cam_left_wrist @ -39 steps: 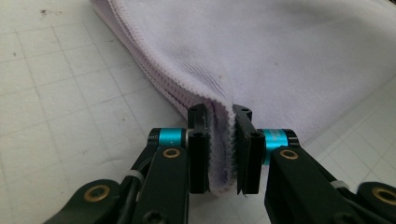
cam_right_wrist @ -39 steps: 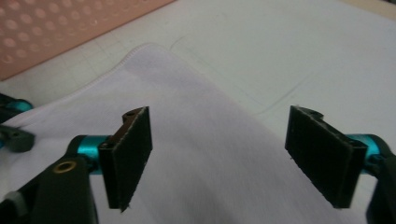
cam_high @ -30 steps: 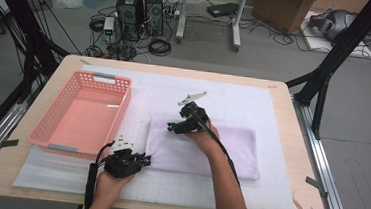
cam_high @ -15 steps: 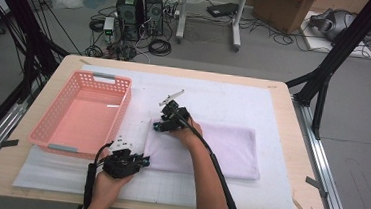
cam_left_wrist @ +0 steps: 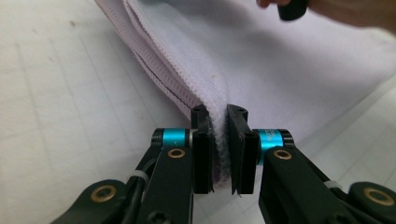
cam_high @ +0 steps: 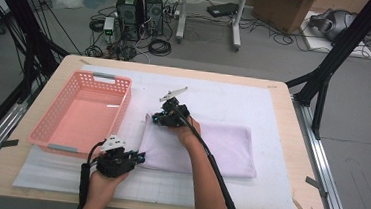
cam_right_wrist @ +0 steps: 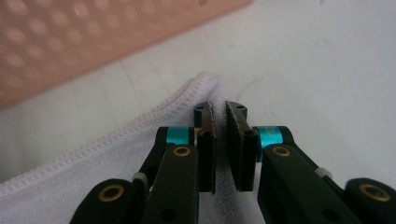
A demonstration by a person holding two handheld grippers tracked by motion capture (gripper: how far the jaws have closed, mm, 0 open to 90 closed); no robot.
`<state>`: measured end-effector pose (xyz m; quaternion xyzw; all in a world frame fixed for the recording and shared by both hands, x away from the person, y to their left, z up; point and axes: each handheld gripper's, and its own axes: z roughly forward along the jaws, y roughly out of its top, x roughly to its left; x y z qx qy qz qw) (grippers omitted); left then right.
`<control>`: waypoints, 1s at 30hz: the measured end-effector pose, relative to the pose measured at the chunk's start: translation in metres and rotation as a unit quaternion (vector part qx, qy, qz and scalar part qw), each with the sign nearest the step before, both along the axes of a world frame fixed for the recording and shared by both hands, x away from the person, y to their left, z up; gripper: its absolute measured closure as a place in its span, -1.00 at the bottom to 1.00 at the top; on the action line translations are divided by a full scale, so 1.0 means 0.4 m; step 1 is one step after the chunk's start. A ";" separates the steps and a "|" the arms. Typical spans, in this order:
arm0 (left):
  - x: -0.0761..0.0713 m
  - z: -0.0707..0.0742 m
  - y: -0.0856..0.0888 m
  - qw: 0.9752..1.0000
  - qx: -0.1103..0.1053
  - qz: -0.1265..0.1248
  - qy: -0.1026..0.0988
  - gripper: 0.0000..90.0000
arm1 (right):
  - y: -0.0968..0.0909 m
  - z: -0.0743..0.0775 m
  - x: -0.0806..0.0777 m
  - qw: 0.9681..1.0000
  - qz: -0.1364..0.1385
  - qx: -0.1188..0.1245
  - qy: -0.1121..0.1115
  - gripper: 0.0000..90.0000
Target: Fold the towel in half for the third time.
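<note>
— Where does the towel (cam_high: 205, 148) lie?
— Middle of the high view, flat on the mat (cam_high: 253, 107) that covers most of the table (cam_high: 291, 143).
— And the basket (cam_high: 80, 114)?
— Left of the towel, also on the mat, just beside it.
— The grippers?
— The right gripper (cam_high: 158, 118) sits at the towel's upper left corner, its jaws having just closed on the cloth there. The left gripper (cam_high: 139, 157) is at the lower left corner, pinching that edge. The computer towers (cam_high: 140, 8) stand on the floor beyond the table, upper middle.
</note>
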<state>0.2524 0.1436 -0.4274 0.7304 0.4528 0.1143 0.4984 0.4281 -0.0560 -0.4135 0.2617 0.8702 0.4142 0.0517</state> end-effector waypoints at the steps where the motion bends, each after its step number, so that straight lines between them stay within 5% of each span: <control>1: -0.001 0.011 -0.002 1.000 0.000 -0.006 -0.013 0.80 | -0.005 0.006 0.000 1.000 0.002 0.007 0.001 0.84; 3: 0.000 0.024 -0.011 0.999 0.001 -0.021 -0.031 0.80 | -0.014 0.018 -0.003 1.000 0.002 0.015 -0.002 0.84; 10: 0.022 0.045 -0.055 0.997 -0.015 -0.059 -0.041 0.81 | -0.062 0.046 -0.002 0.999 0.001 0.038 -0.011 0.84; 18: 0.045 0.081 -0.137 0.994 -0.014 -0.099 -0.048 0.80 | -0.143 0.084 -0.011 0.998 -0.003 0.045 -0.033 0.84; 30: 0.087 0.106 -0.279 0.989 -0.003 -0.142 -0.045 0.80 | -0.286 0.094 -0.028 0.996 -0.047 0.056 -0.048 0.84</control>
